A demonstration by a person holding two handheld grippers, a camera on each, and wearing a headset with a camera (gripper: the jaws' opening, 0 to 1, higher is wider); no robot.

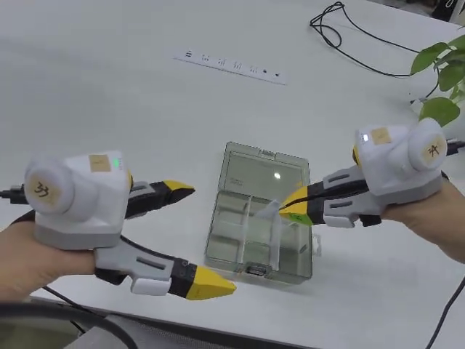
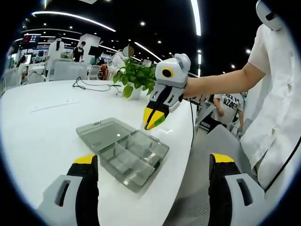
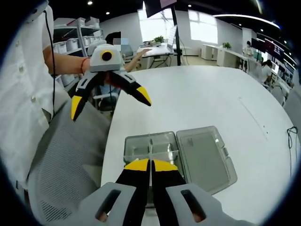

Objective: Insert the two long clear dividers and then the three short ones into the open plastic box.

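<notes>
The clear plastic box (image 1: 218, 243) lies open on the white table, its lid (image 1: 265, 173) flat behind the base. Clear dividers stand in the base. My right gripper (image 1: 292, 204) hovers over the base's right half, shut on a clear divider (image 1: 270, 211) that hangs down toward the compartments. In the right gripper view the shut gripper (image 3: 150, 165) holds the divider (image 3: 150, 149) edge-on above the box (image 3: 204, 153). My left gripper (image 1: 200, 236) is left of the box, open and holding nothing. The left gripper view looks past its wide-apart jaws at the box (image 2: 101, 129) and the right gripper (image 2: 149, 123).
A white power strip (image 1: 229, 65) lies at the back of the table, with a black cable (image 1: 363, 51) and a potted plant (image 1: 443, 80) at the far right. The table's front edge runs just below the box. A grey chair (image 3: 61, 155) stands by that edge.
</notes>
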